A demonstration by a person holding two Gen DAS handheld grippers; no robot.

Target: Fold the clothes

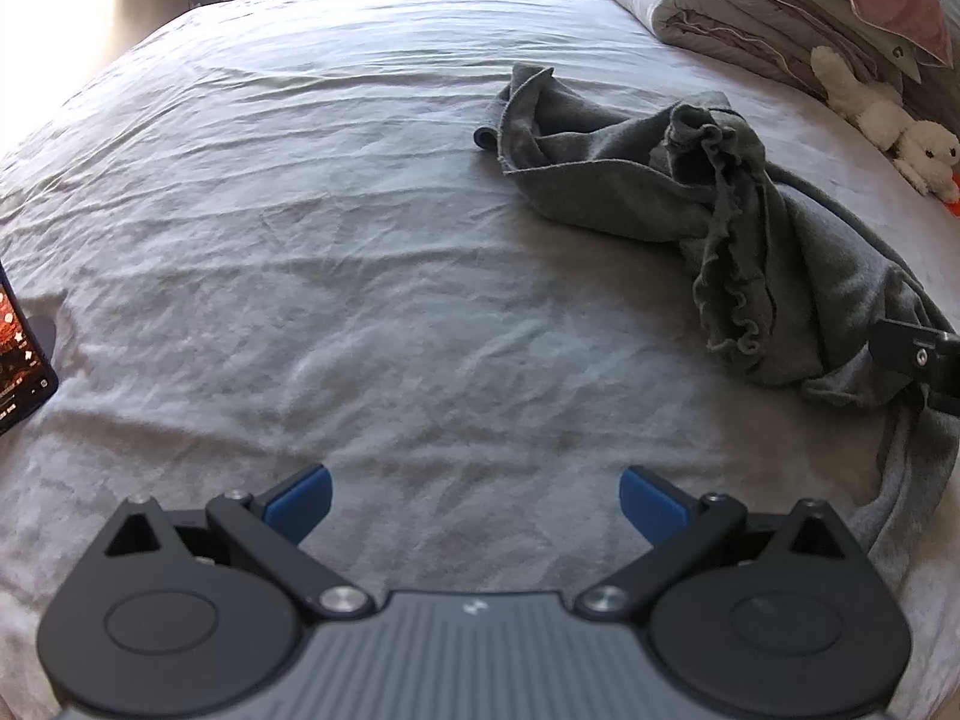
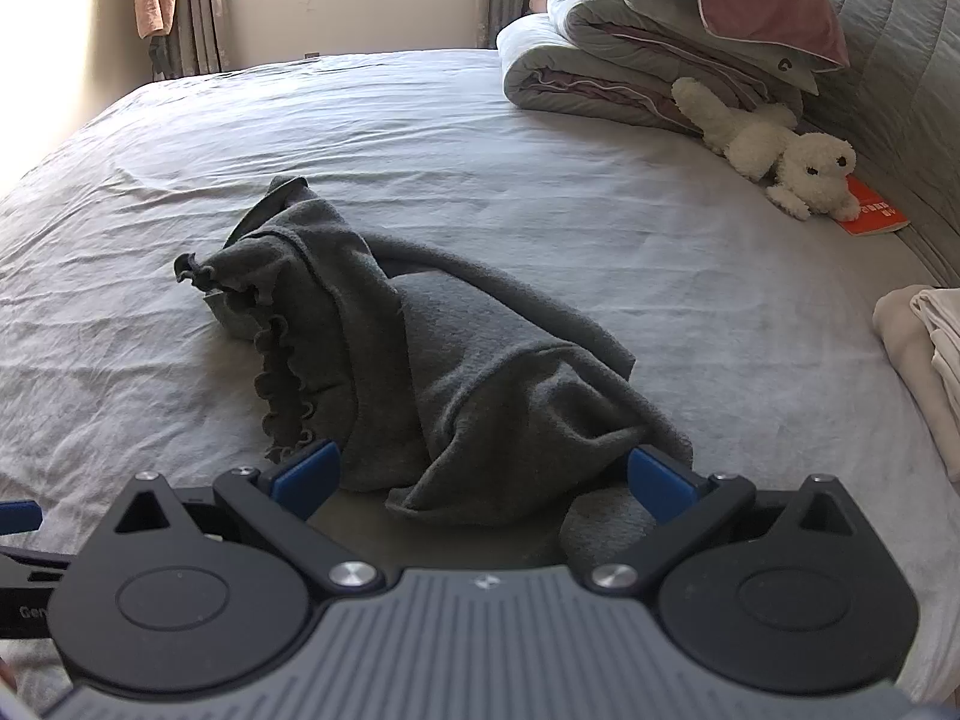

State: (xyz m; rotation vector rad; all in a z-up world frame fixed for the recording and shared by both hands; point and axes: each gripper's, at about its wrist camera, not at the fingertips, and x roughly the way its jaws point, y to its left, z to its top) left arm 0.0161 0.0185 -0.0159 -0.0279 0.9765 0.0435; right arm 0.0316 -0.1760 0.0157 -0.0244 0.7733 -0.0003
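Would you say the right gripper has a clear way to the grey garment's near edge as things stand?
Probably yes. The right gripper is open, and the crumpled grey garment already lies between its blue fingers on the bed sheet. Nothing else sits in between.

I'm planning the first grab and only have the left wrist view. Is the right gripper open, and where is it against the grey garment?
Observer: The right gripper is open, with one finger on either side of the near edge of the grey garment and nothing pinched.
Operator: Is there anything further right that I can't see?
Observer: Yes, a folded beige pile lies at the right edge of the bed, apart from the garment.
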